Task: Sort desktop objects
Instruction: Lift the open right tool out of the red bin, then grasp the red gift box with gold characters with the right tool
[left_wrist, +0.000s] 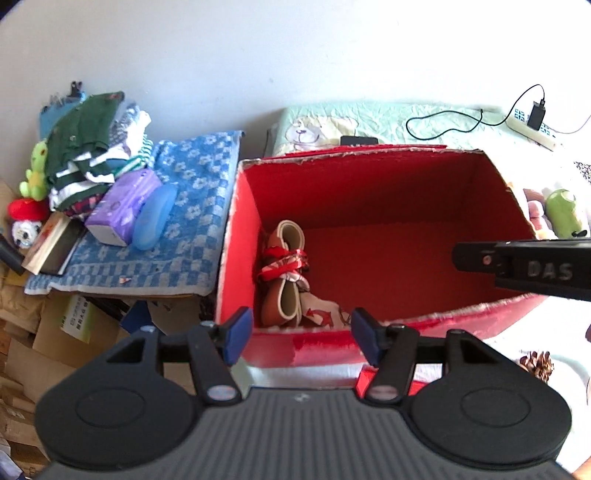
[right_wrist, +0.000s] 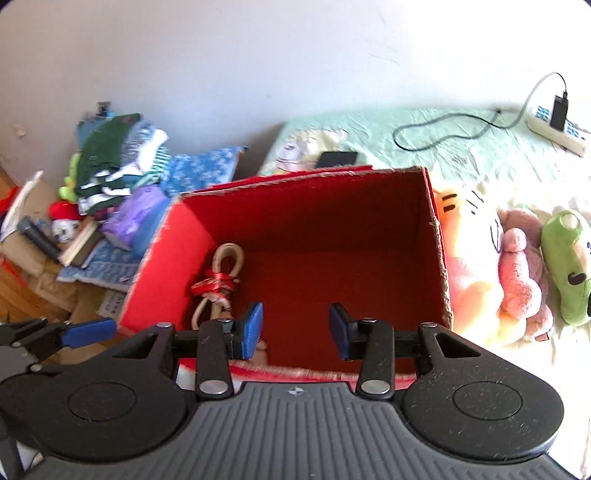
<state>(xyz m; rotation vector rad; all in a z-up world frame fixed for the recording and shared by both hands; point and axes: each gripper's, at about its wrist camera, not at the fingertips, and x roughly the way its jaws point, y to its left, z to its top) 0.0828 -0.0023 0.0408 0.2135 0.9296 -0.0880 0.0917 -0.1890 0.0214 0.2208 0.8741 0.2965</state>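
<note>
Grippers both over the red box (left_wrist: 369, 229), angled down into it. Left gripper (left_wrist: 302, 334): jaws spread, blue pads apart, nothing between them, tips at the box's near rim. Right gripper (right_wrist: 295, 330): jaws spread too, narrower gap, empty, hanging above the near wall; it also shows in the left view as a black bar at 3 o'clock.

Task item: rolled tan strap bundle (left_wrist: 284, 273) tied with red ribbon and a patterned cloth, lying on the box floor against the left wall, toward the near corner. Rest of the box floor is bare red.

Outside the box, 9 to 10 o'clock: blue checked towel (left_wrist: 192, 206) carrying a purple tissue pack (left_wrist: 123, 206), a blue glasses case (left_wrist: 153, 218) touching it, and a clothes pile (left_wrist: 92, 147) behind. Green frog plush (left_wrist: 35, 171) at the pile's left edge.

At 3 o'clock in the right view: plush toys (right_wrist: 517, 273) lie just beside the box's right wall. At 1 o'clock: power strip (right_wrist: 554, 129) with charger and cable on the green sheet.
</note>
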